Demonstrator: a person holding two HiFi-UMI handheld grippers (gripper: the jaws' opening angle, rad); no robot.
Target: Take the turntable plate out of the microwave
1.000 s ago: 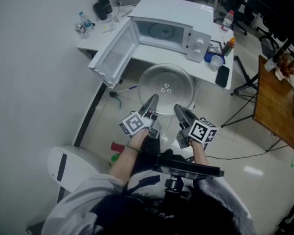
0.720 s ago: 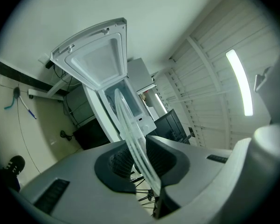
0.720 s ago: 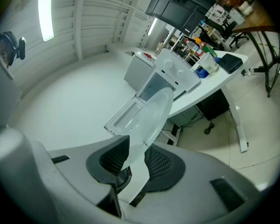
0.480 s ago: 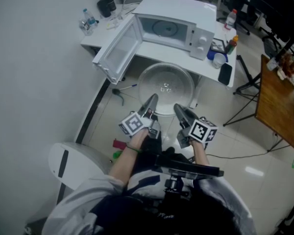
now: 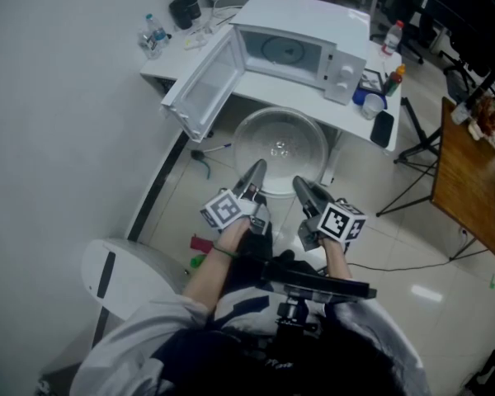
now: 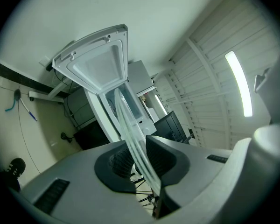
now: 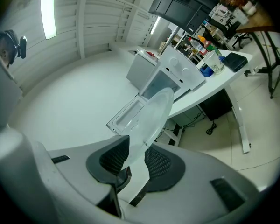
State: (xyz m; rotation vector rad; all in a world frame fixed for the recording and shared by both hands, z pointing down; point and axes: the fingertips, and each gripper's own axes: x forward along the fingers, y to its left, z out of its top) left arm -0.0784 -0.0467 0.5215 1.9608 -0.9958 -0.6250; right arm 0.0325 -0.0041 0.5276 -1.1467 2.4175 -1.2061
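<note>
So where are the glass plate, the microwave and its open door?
turntable plate (image 5: 280,143): head view, middle of the clear glass disc.
microwave (image 5: 313,19): head view, on its white top.
microwave door (image 5: 205,89): head view, inner face of the swung-open door.

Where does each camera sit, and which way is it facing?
Head view: on the person's head, looking steeply down at the glass plate before the open microwave; both forearms, left tool and right tool show.
Left gripper view: on the left tool, along its jaws toward the microwave door; only jaws show.
Right gripper view: on the right tool, facing the microwave.
All three share the glass plate and microwave.
</note>
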